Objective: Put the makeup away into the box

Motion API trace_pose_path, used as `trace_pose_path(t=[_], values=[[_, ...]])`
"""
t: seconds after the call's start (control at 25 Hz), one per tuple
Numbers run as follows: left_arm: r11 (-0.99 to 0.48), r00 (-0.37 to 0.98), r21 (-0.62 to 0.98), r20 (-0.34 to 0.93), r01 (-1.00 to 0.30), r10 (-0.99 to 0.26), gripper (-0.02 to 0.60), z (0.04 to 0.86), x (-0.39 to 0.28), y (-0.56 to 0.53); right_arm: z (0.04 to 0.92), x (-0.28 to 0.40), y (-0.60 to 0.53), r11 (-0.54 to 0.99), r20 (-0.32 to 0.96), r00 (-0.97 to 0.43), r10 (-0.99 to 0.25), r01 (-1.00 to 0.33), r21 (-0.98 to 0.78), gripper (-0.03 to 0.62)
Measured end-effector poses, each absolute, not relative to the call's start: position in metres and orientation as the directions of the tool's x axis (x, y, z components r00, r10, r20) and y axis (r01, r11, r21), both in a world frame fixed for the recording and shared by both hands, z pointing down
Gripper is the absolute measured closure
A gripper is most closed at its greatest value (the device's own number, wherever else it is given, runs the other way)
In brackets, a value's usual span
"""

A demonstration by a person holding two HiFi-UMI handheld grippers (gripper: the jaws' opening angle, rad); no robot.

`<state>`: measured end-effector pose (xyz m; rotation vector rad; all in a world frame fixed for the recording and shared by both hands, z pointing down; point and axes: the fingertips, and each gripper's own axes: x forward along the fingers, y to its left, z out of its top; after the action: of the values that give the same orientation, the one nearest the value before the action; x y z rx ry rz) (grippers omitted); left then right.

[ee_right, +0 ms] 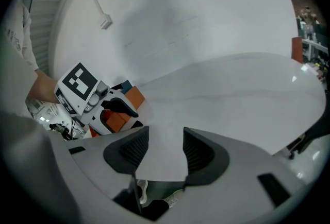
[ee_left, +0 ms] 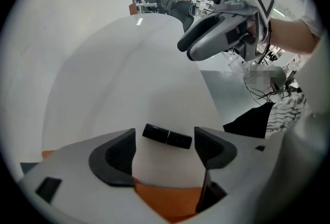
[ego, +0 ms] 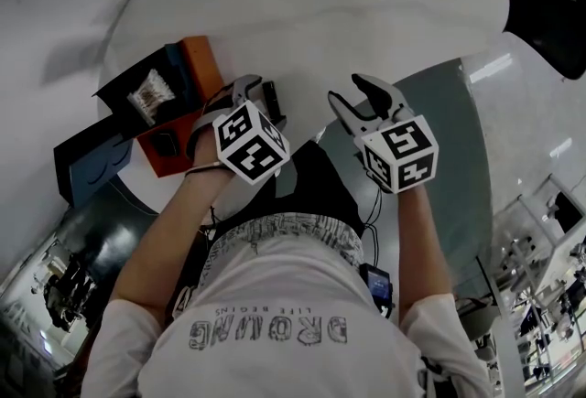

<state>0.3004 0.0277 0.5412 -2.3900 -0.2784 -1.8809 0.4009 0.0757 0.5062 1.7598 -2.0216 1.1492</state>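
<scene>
A short black makeup tube (ee_left: 166,136) lies crosswise on the white table (ee_left: 129,73), just past the orange box's edge (ee_left: 165,200). My left gripper (ee_left: 164,147) points steeply down over it, jaws wide open, one on each side of the tube and neither touching it. In the head view the left gripper (ego: 252,99) hangs beside the open orange box (ego: 197,62). The right gripper (ego: 357,99) hovers a little to its right. It (ee_right: 166,140) is open, with only bare table between its jaws.
The box's black lid (ego: 101,158) lies open to the left, and a clear packet (ego: 151,94) sits inside the box. The round table's near edge (ego: 316,145) runs right below the grippers. A phone (ego: 377,282) hangs at the person's waist.
</scene>
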Motion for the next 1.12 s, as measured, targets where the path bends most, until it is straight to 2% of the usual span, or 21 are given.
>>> trace_pose_path(t=[0.24,0.4,0.56,0.92,1.12], values=[[-0.983,0.194,0.112,0.971,0.142,0.139,0.225,0.554,0.297,0.037,0.510,0.399,0.078,-0.029,0.626,-0.261,-0.735,-0.910,-0.413,0.376],[-0.982,0.205,0.097,0.970,0.165,0.130,0.233,0.557,0.303,0.037,0.513,0.407,0.083,-0.049,0.631,-0.246,-0.736,-0.910,-0.412,0.381],[-0.980,0.227,0.069,0.968,0.187,0.111,0.325,0.555,0.311,0.036,0.515,0.413,0.089,-0.065,0.636,-0.234,-0.736,-0.910,-0.410,0.385],[-0.980,0.191,0.075,0.975,0.182,0.110,0.357,0.559,0.299,0.035,0.515,0.409,0.085,-0.056,0.637,-0.239,-0.733,-0.912,-0.407,0.390],[-0.977,0.234,0.053,0.967,0.204,0.101,0.465,0.557,0.301,0.030,0.517,0.403,0.086,-0.056,0.649,-0.238,-0.723,-0.915,-0.399,0.392]])
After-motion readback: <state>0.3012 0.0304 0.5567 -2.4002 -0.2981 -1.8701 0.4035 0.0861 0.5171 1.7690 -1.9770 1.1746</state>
